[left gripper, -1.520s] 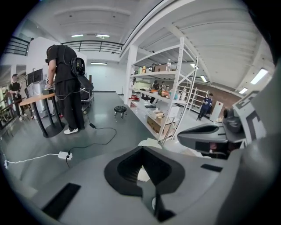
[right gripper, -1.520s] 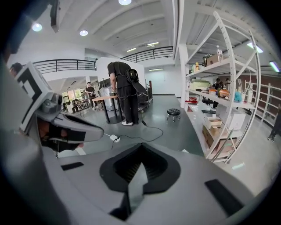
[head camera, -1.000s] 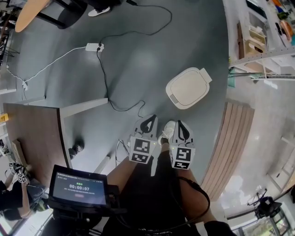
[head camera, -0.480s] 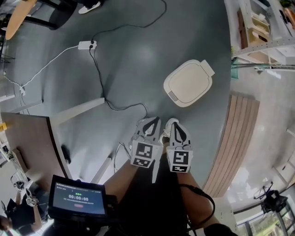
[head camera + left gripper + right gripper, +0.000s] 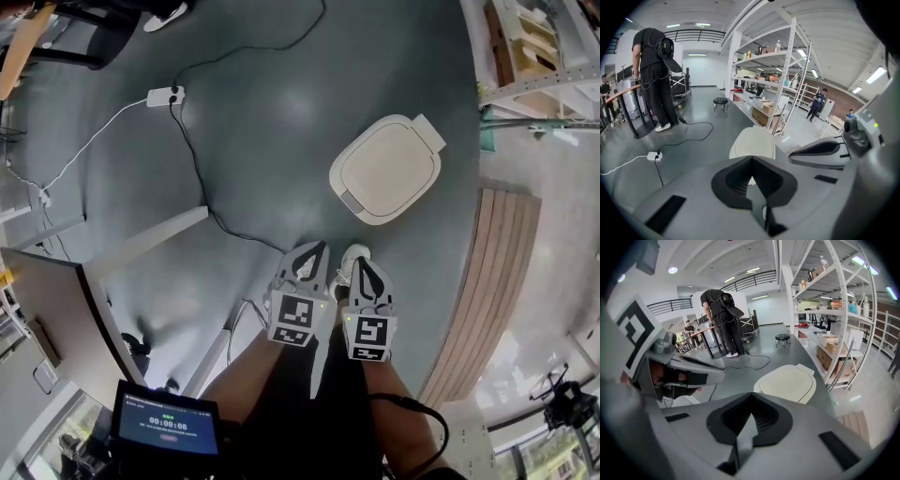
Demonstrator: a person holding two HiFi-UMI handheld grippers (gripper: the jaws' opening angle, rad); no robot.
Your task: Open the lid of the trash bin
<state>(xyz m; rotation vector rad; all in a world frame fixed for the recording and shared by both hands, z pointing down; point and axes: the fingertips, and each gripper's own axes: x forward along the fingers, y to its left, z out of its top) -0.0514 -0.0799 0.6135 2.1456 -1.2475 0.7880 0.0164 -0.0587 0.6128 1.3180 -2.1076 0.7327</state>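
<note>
The cream trash bin stands on the grey floor with its lid down flat; it also shows ahead as the bin in the left gripper view and the bin in the right gripper view. My left gripper and right gripper hang side by side over the floor, well short of the bin and touching nothing. Both have their jaws pressed together with nothing between them.
A black cable and a white power strip lie on the floor at the left. Metal shelving stands right of the bin, a slatted wooden pallet lies nearby. A person in black stands at a table farther off.
The view has shifted forward: the bin sits a little higher and farther right in the head view. Both grippers stay shut and side by side.
</note>
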